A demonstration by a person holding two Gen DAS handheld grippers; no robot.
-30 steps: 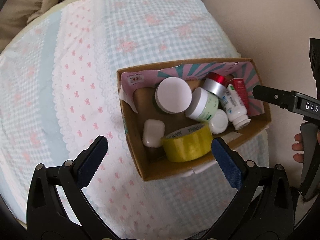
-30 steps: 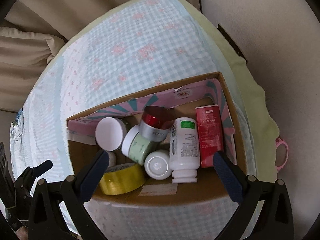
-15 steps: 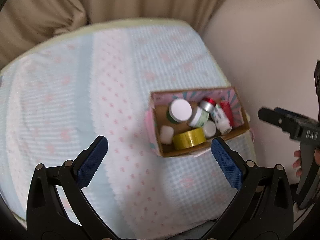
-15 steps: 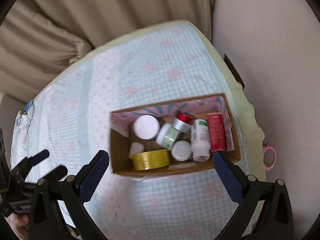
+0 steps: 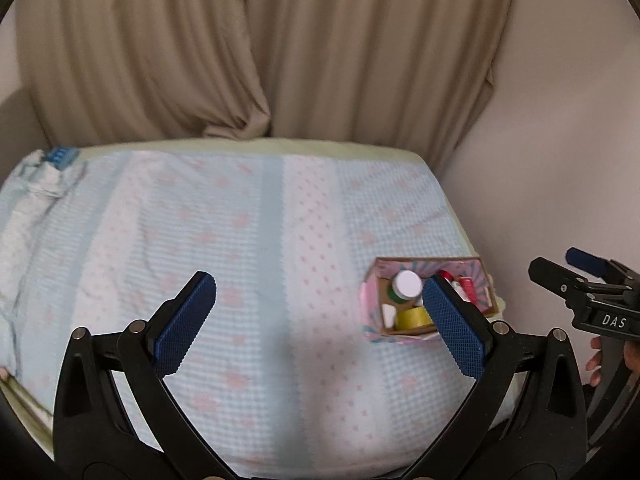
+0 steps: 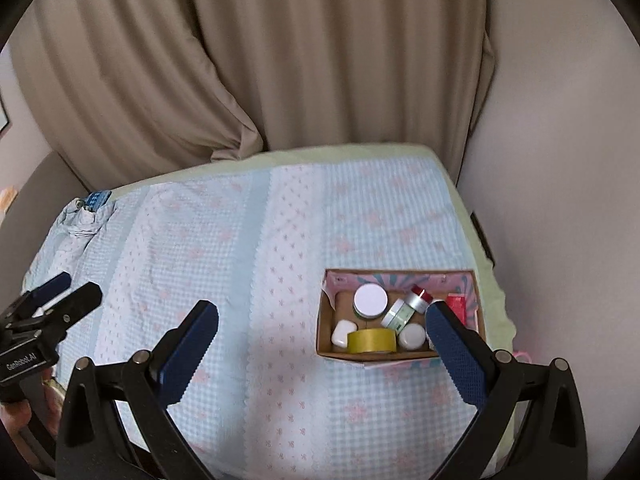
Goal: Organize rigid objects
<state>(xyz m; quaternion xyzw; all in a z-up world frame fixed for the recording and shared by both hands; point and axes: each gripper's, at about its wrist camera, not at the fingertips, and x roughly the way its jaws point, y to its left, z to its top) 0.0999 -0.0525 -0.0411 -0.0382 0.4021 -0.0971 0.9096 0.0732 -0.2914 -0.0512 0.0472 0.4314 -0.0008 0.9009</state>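
Both tongs up high over the bed, spread wide, holding nothing: left gripper & right gripper; cardboard box at 3 o'clock

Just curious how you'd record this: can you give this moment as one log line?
left gripper: open, empty | right gripper: open, empty | cardboard box: on bed, holding jars, yellow tape roll | nothing grasped
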